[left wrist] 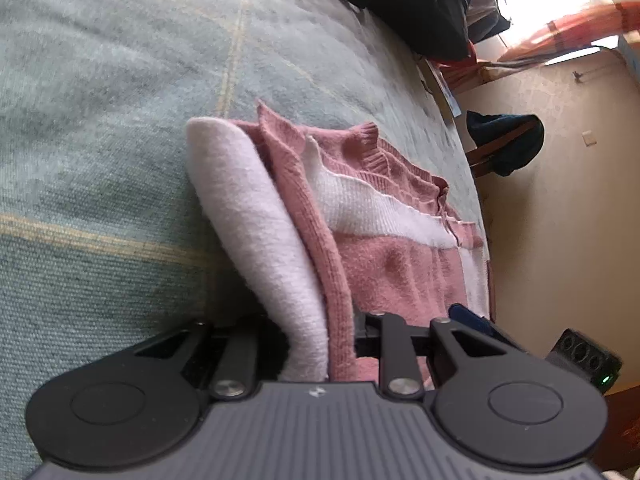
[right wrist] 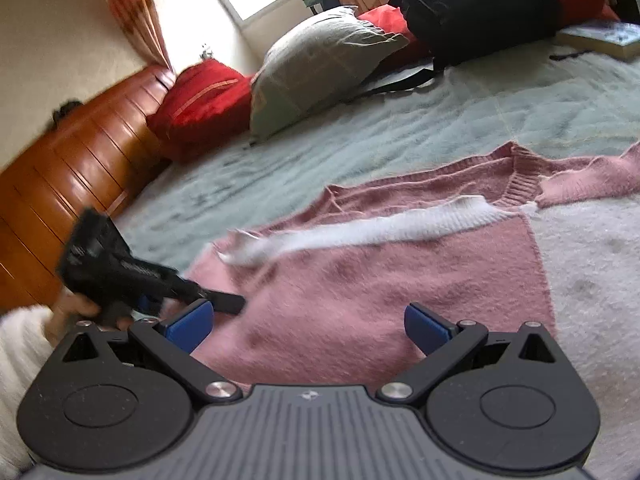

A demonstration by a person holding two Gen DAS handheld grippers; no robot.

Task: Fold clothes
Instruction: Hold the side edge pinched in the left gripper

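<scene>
Pink-and-white sweater (right wrist: 360, 280): flat on bed (right wrist: 320, 152), long axis left-right. Left claw (left wrist: 320, 344): pinching lifted left edge. Right claw (right wrist: 306, 328): spread, empty, above near hem; nearer unfolded right side.

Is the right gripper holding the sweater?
No. In the right wrist view the right gripper has its jaws wide apart above the pink sweater, with no fabric pinched between the blue pads.

Black backpack (right wrist: 472, 4), grey pillow (right wrist: 316, 64) & red cushion (right wrist: 204, 100) on bed
</scene>
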